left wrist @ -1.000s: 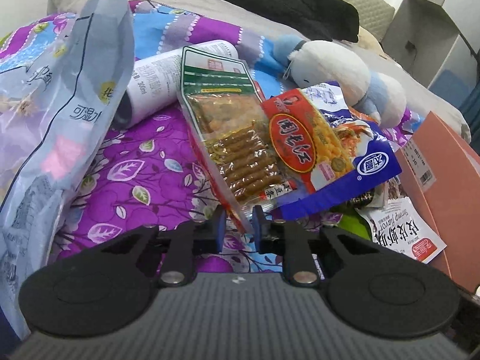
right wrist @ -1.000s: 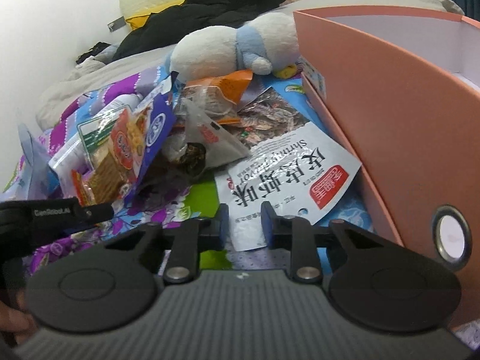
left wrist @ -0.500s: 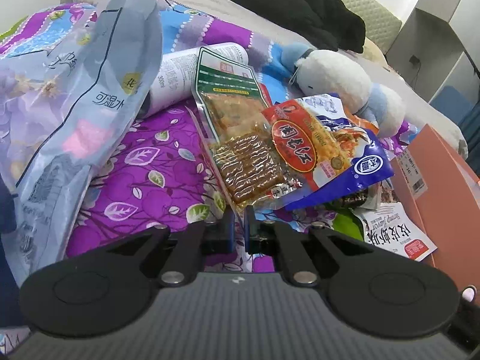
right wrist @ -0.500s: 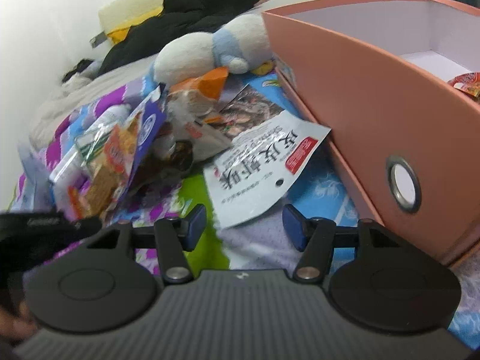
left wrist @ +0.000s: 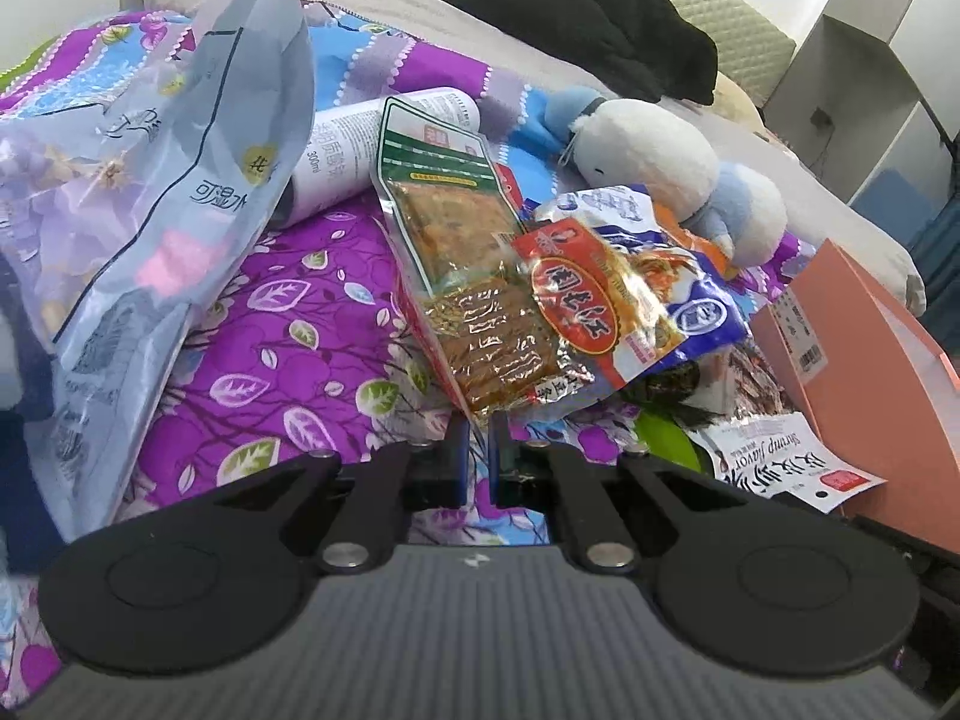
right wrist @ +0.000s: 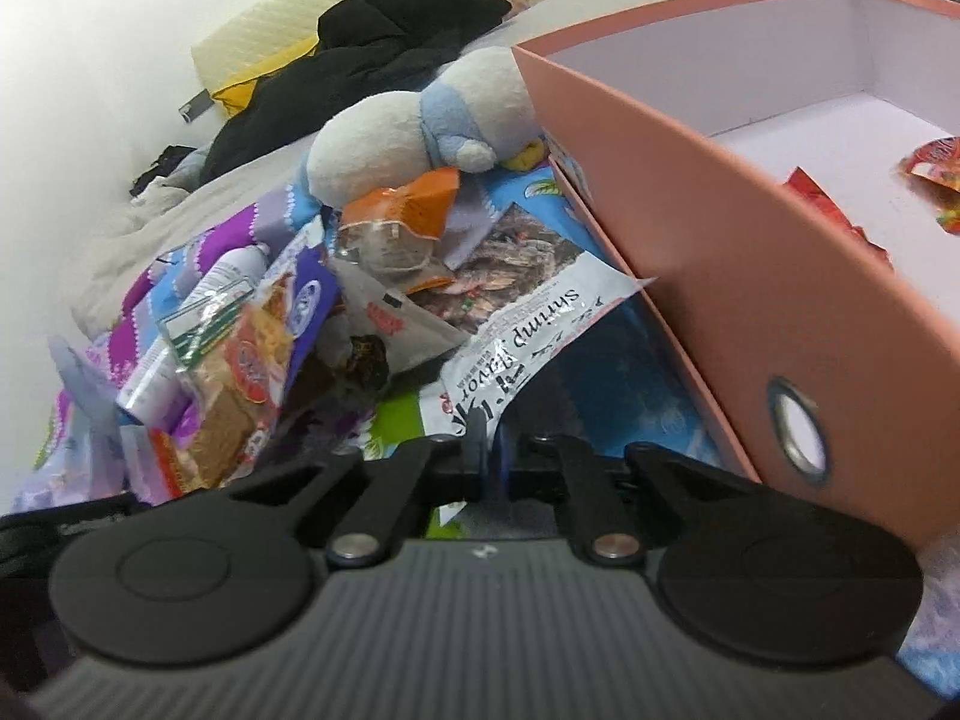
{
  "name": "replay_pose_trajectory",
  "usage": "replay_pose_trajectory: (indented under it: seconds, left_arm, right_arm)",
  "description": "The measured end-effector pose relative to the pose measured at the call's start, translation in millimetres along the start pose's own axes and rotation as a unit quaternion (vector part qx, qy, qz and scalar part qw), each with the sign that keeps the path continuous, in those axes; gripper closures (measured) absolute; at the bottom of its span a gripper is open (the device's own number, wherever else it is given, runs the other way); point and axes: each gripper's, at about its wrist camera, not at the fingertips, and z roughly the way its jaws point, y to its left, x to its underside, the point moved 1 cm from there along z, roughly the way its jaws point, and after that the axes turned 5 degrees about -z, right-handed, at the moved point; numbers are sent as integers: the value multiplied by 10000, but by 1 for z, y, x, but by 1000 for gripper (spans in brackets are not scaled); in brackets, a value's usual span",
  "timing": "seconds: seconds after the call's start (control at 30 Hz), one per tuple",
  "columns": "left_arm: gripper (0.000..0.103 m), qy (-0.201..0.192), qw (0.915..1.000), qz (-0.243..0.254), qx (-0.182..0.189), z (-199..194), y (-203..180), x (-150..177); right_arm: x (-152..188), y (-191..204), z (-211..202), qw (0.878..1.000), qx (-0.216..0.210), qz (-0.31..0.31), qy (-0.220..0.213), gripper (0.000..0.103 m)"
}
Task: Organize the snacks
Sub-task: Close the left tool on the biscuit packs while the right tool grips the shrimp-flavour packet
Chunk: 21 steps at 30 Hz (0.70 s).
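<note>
A heap of snack packets lies on a purple leaf-print bedspread (left wrist: 288, 324). My left gripper (left wrist: 477, 450) is shut on the bottom corner of a clear packet of brown strips with a green header (left wrist: 474, 300). A red packet (left wrist: 579, 306) and a blue one (left wrist: 702, 312) rest on that packet. My right gripper (right wrist: 489, 447) is shut on the edge of a white shrimp-flavour packet (right wrist: 528, 330), which slopes up from the jaws beside a pink box (right wrist: 720, 276). Red snack packets (right wrist: 840, 216) lie inside the box. The shrimp-flavour packet (left wrist: 774, 462) and the pink box (left wrist: 864, 360) also show in the left wrist view.
A white and blue plush toy (left wrist: 660, 174) lies behind the heap, with an orange packet (right wrist: 414, 210) in front of it. On the left are a big pale blue bag (left wrist: 150, 192) and a white bottle (left wrist: 360, 144). Black clothing (left wrist: 600, 24) covers the far bed.
The left jaws shut on the strip packet's corner and drew it back a little. The right jaws opened wide, then shut on the shrimp packet's edge, which now stands raised.
</note>
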Motion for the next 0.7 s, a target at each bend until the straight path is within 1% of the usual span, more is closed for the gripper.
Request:
replay_pose_trajectory:
  seconds: [0.13,0.3,0.4,0.6,0.7]
  left_arm:
    - [96,-35,10000,2,-3,-16,-2,10]
    - [98,-78,9999,-123,-64,-42,0,34]
    - [98,-19,9997,-230,-31,-59,3,49]
    - [98,82,9997,-245,-47,-94,8,81]
    - [98,196,9996,-191,-48,-108,8,96]
  right_arm:
    - [8,2,-21,9999,-101,-22,74,98]
    - [18,3,-48,9995,-243,-107,183,98]
    - [24,3,-65,9991,-300,-213,226,98]
    - [46,0,-101,9974,-414,-438,398,98]
    - [58,-5,-116,9969,-424,-418,506,98]
